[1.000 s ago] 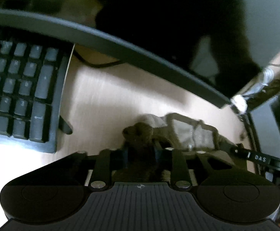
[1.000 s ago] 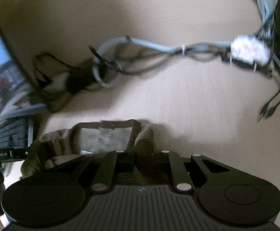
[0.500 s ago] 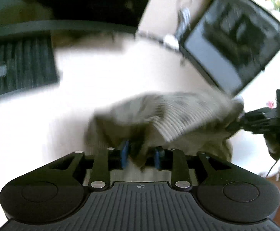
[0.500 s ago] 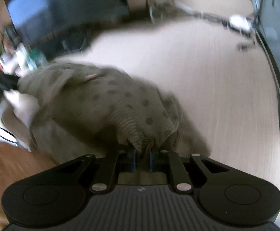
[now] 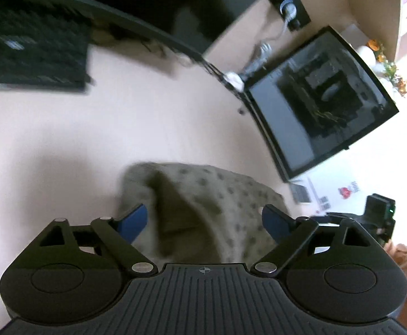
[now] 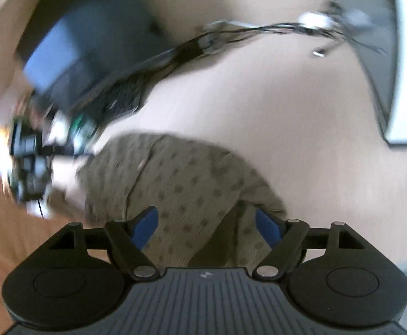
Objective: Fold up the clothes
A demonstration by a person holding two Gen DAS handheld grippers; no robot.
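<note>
An olive ribbed garment with dark dots [image 5: 220, 192] lies folded over on the pale desk [image 5: 63, 145]. My left gripper [image 5: 203, 217] hovers at its near left edge, jaws opening wide, blue pads clear of the cloth that lies between and below them. In the right wrist view the same garment [image 6: 186, 184] spreads ahead of my right gripper [image 6: 206, 223], whose jaws are also opening; its blue fingers [image 6: 146, 224] stand apart over the cloth without pressing it. The other gripper [image 5: 376, 217] shows at the right edge of the left wrist view.
A black keyboard [image 5: 33, 53] lies at the back left under a curved monitor edge [image 5: 114, 19]. A dark screen [image 5: 323, 106] stands at the right. Grey cables [image 6: 273, 30] run across the back of the desk. A second monitor [image 6: 91, 44] shows at the back left.
Both grippers pulled the garment's edge back over itself toward the near side, then let go: jaws that were shut on the cloth now stand wide apart.
</note>
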